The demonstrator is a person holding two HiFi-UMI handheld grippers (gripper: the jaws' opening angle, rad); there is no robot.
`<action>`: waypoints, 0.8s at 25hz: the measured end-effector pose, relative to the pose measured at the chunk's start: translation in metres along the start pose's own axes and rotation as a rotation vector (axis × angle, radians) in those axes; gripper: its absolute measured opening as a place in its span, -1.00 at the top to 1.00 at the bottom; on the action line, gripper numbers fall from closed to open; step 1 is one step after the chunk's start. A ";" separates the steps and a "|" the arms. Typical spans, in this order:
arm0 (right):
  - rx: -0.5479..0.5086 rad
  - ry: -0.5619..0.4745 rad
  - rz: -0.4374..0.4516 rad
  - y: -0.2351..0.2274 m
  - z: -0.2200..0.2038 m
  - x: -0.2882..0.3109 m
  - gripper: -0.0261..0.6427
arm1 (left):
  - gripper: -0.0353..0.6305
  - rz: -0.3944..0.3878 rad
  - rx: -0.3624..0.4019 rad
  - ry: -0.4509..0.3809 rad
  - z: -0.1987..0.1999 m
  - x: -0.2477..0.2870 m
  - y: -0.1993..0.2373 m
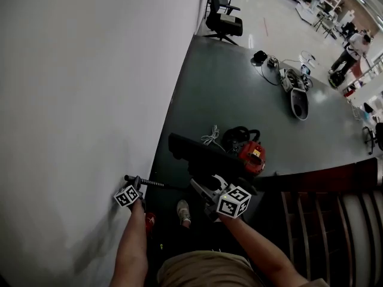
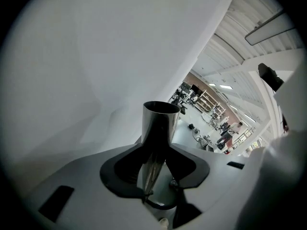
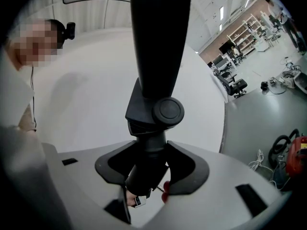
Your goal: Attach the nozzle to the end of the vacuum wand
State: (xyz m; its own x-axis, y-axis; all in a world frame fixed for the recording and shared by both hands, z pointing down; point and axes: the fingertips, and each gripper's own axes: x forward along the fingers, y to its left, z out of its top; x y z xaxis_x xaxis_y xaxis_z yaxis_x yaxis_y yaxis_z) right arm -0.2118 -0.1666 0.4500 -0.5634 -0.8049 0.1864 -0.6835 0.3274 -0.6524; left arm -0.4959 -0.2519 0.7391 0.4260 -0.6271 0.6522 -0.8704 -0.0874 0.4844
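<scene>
In the left gripper view a shiny metal vacuum wand point(image 2: 159, 128) stands up between the jaws of my left gripper point(image 2: 156, 166), its open end pointing away; the pads rest against its sides. My right gripper point(image 3: 151, 169) is shut on the neck of the black floor nozzle point(image 3: 158, 47), whose swivel joint and wide head rise above the jaws. In the head view the left gripper point(image 1: 136, 185) is low at the left, by the wall, with a thin dark ribbed length point(image 1: 152, 183) running from it toward the nozzle point(image 1: 197, 152), which is held by the right gripper point(image 1: 216, 191).
A white wall point(image 1: 90, 100) fills the left side. A red vacuum body point(image 1: 253, 154) with a black hose and a white cable point(image 1: 210, 137) lies on the grey floor beyond the nozzle. Farther off are an office chair point(image 1: 222, 20), floor clutter and a person point(image 1: 353, 49). Dark slats point(image 1: 335, 220) lie at the right.
</scene>
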 end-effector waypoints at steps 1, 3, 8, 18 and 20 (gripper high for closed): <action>-0.001 0.002 0.006 0.000 0.001 -0.001 0.33 | 0.42 -0.004 0.007 0.000 0.000 -0.001 -0.005; -0.003 0.005 0.020 0.001 0.004 -0.004 0.33 | 0.42 -0.015 0.021 -0.001 -0.002 -0.005 -0.017; 0.001 0.002 0.048 -0.001 0.019 -0.022 0.33 | 0.42 -0.033 0.089 -0.007 -0.011 -0.014 -0.066; 0.220 -0.074 0.126 -0.023 0.040 -0.072 0.34 | 0.42 -0.106 0.220 0.004 -0.040 -0.022 -0.172; 0.274 -0.106 0.127 -0.030 0.045 -0.081 0.34 | 0.42 -0.123 0.257 0.017 -0.048 -0.027 -0.194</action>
State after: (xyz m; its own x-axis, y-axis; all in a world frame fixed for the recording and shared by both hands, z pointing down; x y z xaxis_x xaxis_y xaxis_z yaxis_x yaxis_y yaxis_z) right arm -0.1244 -0.1333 0.4209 -0.5745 -0.8182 0.0228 -0.4527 0.2944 -0.8417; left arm -0.3265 -0.1810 0.6556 0.5346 -0.5867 0.6083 -0.8450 -0.3572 0.3980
